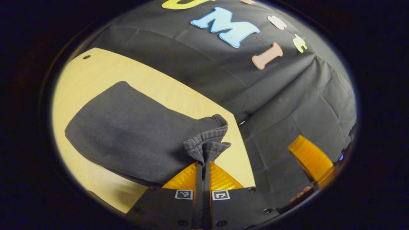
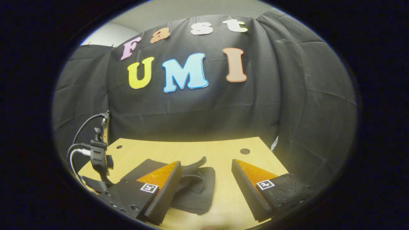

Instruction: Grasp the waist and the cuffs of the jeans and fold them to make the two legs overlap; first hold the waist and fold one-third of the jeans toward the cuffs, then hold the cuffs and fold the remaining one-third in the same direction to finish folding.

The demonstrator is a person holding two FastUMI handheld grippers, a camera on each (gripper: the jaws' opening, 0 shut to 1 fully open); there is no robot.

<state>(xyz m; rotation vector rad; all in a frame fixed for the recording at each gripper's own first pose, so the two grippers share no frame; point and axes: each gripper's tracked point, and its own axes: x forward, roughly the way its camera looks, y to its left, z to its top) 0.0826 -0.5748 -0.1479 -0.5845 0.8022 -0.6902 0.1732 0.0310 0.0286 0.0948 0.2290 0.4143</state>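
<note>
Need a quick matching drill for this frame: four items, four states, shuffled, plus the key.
Items
1. left hand-held gripper
2. right hand-held gripper
3. jeans
4. table

States
A. light wood, with small round holes
B. fingers spread apart, nothing between them
C. dark fabric, folded, lying on the table
D. fingers closed on a bunched edge of fabric

Pairs: 1-D, 2-B, 3-C, 4-A

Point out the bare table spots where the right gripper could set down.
Bare table lies between the jeans and the cloth wall, and beside them between the open right gripper fingers. Crowded: the cabled mount corner and the left gripper pinching the jeans.
</note>
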